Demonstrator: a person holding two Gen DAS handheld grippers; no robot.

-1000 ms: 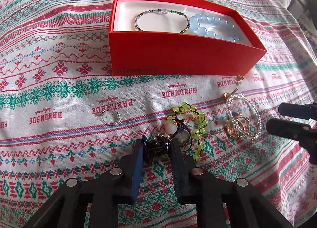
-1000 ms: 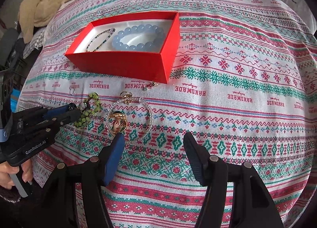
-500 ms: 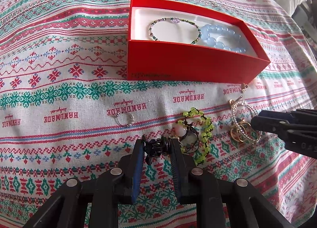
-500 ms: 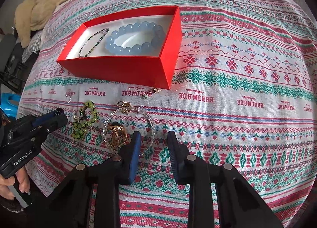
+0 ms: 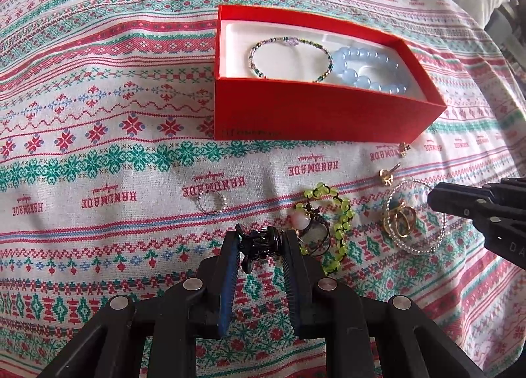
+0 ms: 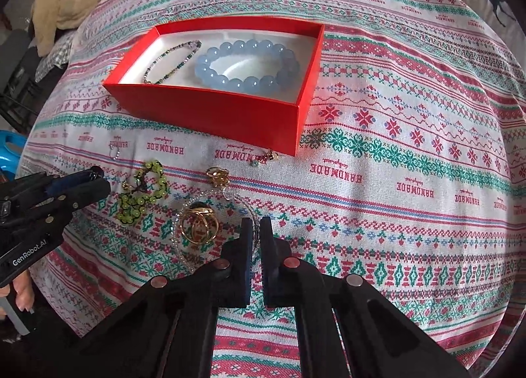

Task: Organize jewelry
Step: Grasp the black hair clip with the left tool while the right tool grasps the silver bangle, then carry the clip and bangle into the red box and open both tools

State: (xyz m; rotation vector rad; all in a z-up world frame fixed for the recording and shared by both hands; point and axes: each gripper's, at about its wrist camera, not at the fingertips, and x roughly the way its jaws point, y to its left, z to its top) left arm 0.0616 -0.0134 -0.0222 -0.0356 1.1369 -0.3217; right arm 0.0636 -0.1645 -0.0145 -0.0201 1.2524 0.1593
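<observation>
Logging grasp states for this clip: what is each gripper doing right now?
Left gripper: shut on the black hair claw.
Right gripper: jaws just closed on the clear bead strand.

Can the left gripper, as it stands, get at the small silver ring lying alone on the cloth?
Probably not yet: the left gripper is shut on a black hair claw, so its jaws are occupied. The silver ring itself lies apart from the other pieces, with bare tablecloth around it.

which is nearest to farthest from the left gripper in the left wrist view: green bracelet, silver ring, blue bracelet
From the left gripper:
1. green bracelet, just to its right on the cloth
2. silver ring, ahead to its left
3. blue bracelet, in the red box, farthest
</observation>
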